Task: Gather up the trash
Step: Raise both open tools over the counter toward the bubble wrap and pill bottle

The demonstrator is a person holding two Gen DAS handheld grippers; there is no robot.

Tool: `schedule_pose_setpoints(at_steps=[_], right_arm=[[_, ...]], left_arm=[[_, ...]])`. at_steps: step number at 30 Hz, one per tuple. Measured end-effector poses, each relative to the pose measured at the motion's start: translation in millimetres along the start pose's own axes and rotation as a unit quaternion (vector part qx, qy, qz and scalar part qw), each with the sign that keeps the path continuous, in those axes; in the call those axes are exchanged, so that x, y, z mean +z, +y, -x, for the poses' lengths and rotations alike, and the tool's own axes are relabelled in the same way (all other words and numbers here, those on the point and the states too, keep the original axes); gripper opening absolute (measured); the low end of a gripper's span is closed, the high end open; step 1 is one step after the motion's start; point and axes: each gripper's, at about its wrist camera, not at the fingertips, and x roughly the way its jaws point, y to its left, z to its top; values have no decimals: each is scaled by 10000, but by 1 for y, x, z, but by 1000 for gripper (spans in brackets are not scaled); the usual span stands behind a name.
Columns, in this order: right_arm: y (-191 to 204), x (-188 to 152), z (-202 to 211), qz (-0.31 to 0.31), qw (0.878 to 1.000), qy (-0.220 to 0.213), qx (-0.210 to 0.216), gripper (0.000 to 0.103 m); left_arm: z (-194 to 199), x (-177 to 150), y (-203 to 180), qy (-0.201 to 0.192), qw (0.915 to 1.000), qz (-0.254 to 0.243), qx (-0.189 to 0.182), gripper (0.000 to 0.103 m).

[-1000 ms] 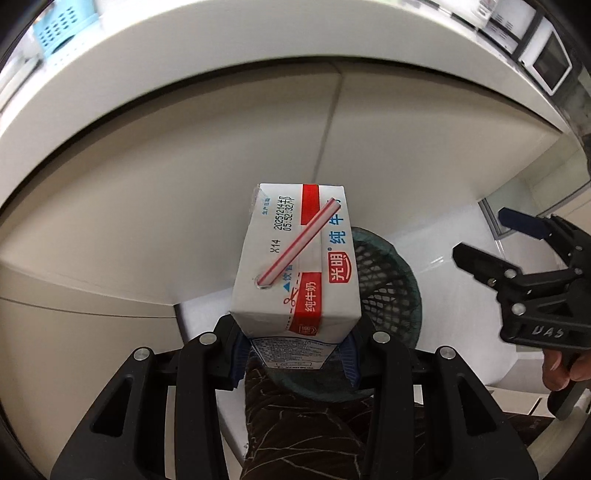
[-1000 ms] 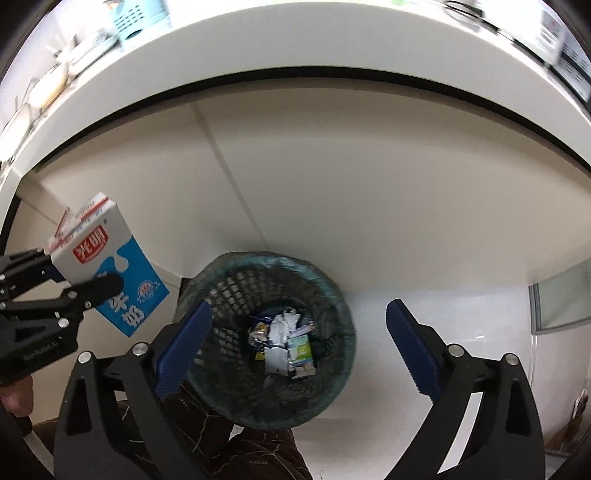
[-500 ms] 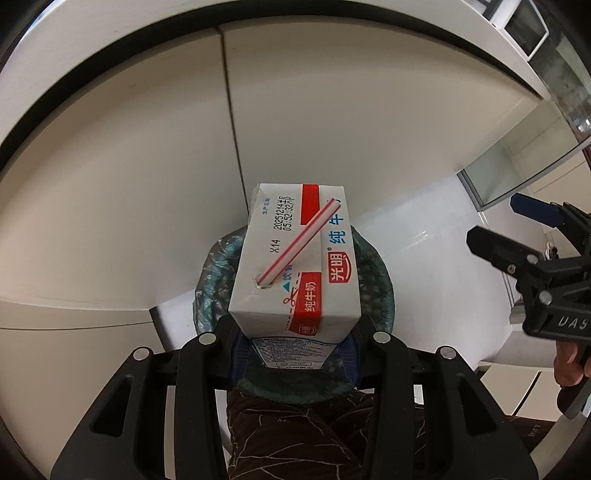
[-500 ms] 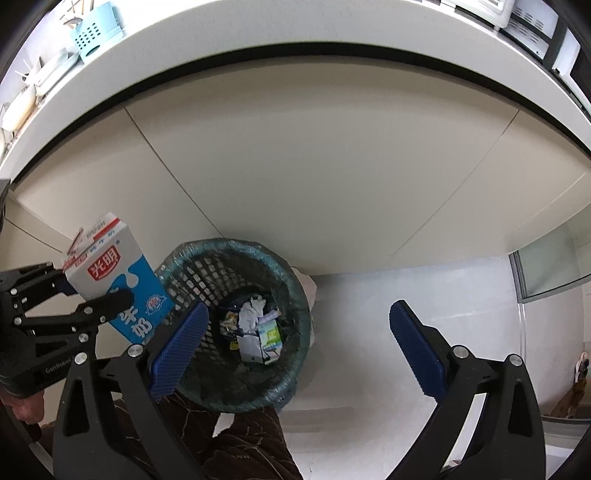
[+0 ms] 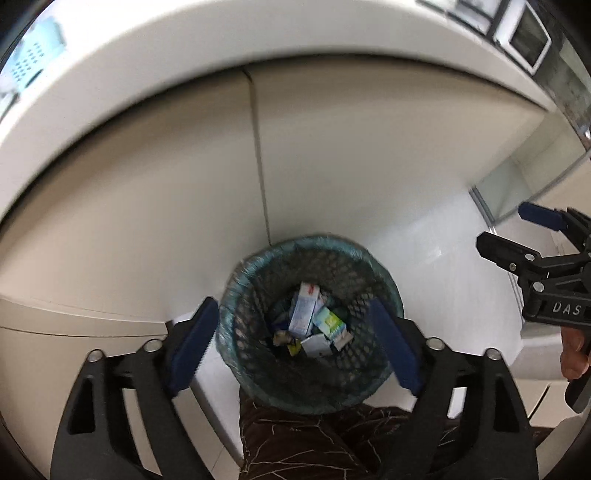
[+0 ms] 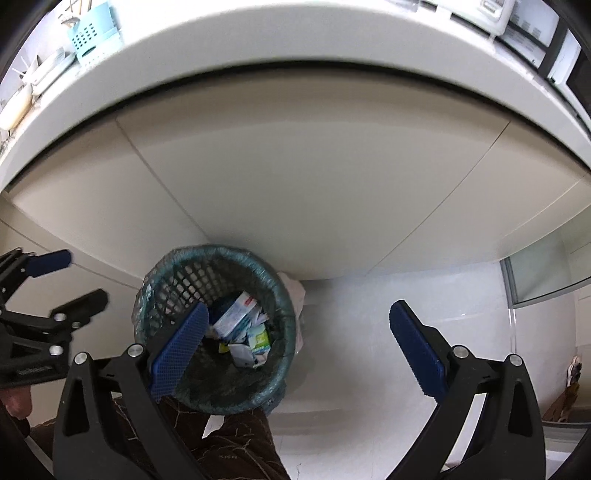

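A dark green mesh waste basket [image 5: 236, 295] with a plastic liner stands on the white floor against the cabinet. It also shows in the right wrist view [image 6: 162, 280]. The white, blue and red milk carton [image 5: 303, 310] lies inside on other trash, also in the right wrist view [image 6: 234, 314]. My left gripper [image 5: 293, 339] hangs open and empty right over the basket. My right gripper [image 6: 299, 350] is open and empty, above the basket's right side. It shows at the right edge of the left wrist view [image 5: 517, 236].
Beige cabinet doors [image 5: 351, 147] rise behind the basket under a white countertop [image 6: 295, 44]. A light blue holder [image 6: 94, 33] stands on the counter at far left. My dark patterned trouser leg [image 5: 303, 443] is just below the basket. A glass panel [image 6: 543, 273] stands at right.
My left gripper has opened and let go of the milk carton, which has dropped into the basket. The right gripper has stayed open and shifted slightly.
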Motion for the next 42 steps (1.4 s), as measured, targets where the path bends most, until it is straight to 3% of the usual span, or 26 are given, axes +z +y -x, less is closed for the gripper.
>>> schedule_pose_setpoints(at_steps=[4, 13, 22, 32, 42], right_arm=[[-7, 15, 24, -14, 9996, -299, -14, 95], [-7, 61, 85, 137, 9946, -1006, 219, 94], [-2, 108, 136, 56, 9874, -1533, 397, 94], [-6, 177, 161, -88, 9828, -1820, 294, 95], [-4, 241, 158, -149, 9820, -1876, 190, 95]], left_arm=[[28, 9, 14, -371, 9990, 223, 130, 96], [97, 38, 41, -886, 9935, 654, 280, 97], [155, 92, 56, -1245, 9861, 1071, 238, 97], [187, 155, 76, -1457, 9814, 1228, 231, 97], [185, 222, 99, -1484, 9809, 1241, 194, 97]])
